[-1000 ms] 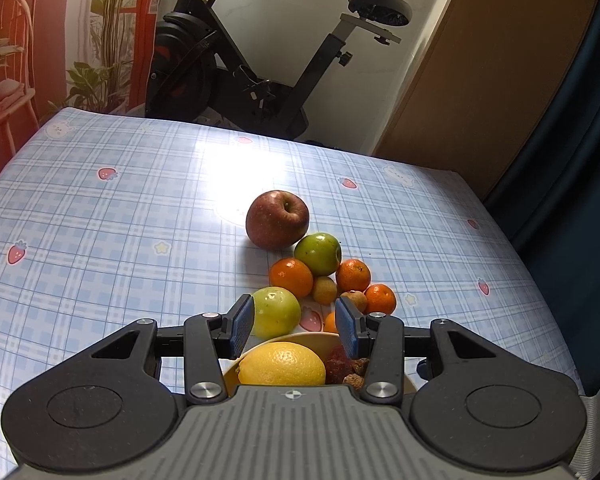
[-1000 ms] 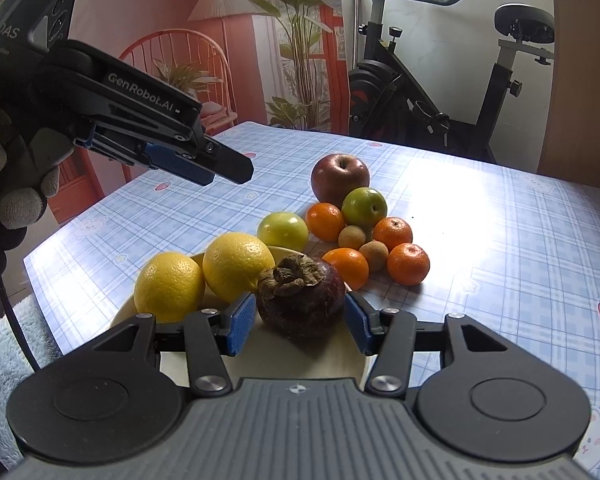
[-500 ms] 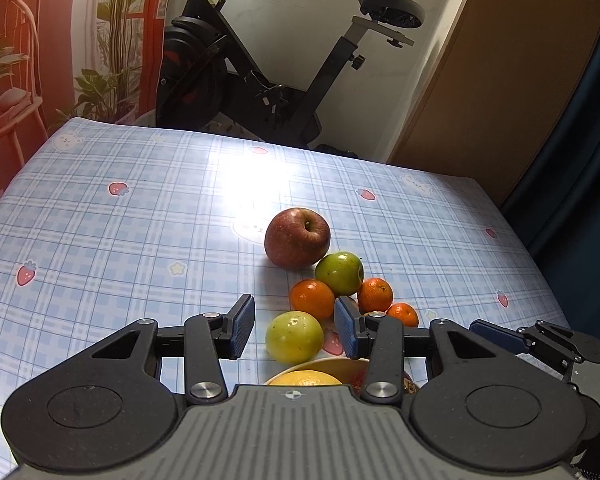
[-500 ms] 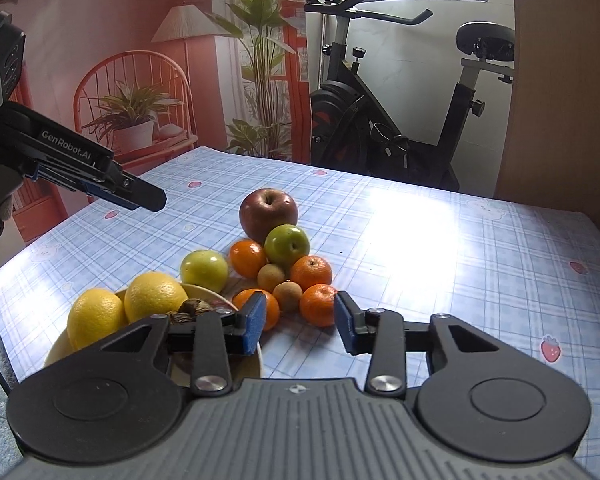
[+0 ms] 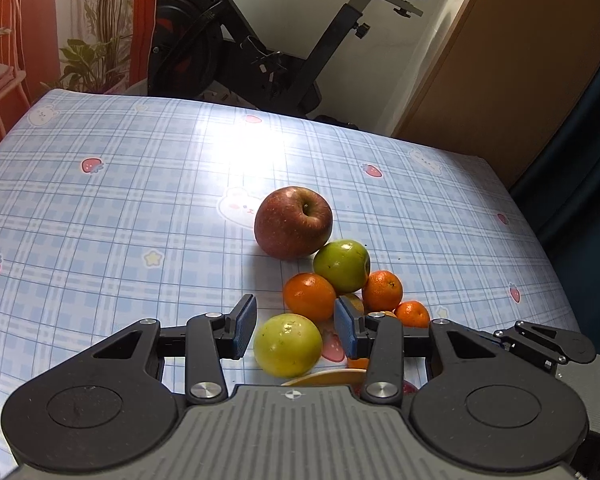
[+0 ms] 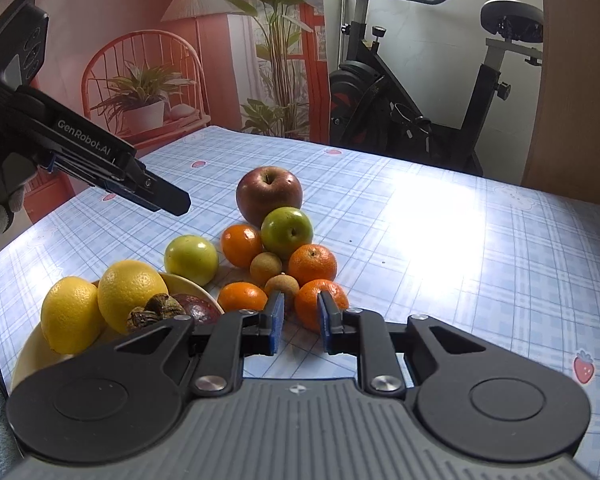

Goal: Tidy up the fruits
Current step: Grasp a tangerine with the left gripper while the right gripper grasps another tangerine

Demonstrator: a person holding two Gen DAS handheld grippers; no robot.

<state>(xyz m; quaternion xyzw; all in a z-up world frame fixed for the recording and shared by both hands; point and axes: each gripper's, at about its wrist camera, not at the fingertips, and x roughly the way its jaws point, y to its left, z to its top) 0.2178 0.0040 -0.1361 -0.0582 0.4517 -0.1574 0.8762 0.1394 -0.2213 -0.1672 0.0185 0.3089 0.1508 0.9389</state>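
Table: blue-and-white plaid cloth-covered table [image 5: 140, 208], strawberry prints, bright glare patch.
Behind: black exercise bike [image 6: 420, 92] against white wall [image 5: 300, 12].
Left: coral-red wall [image 6: 112, 4], red rattan chair [image 6: 140, 68], potted green plants [image 6: 140, 92].
Right: brown wooden panel [image 5: 500, 68].

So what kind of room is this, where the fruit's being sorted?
Most likely a room in a home, not a lab: an exercise bike stands behind the table with its strawberry-print cloth, and a wicker chair holds a potted plant beside a floor lamp.

fruit pile [image 6: 278, 256] crowds plate [image 6: 188, 286], bare tablecloth [image 5: 112, 216] left
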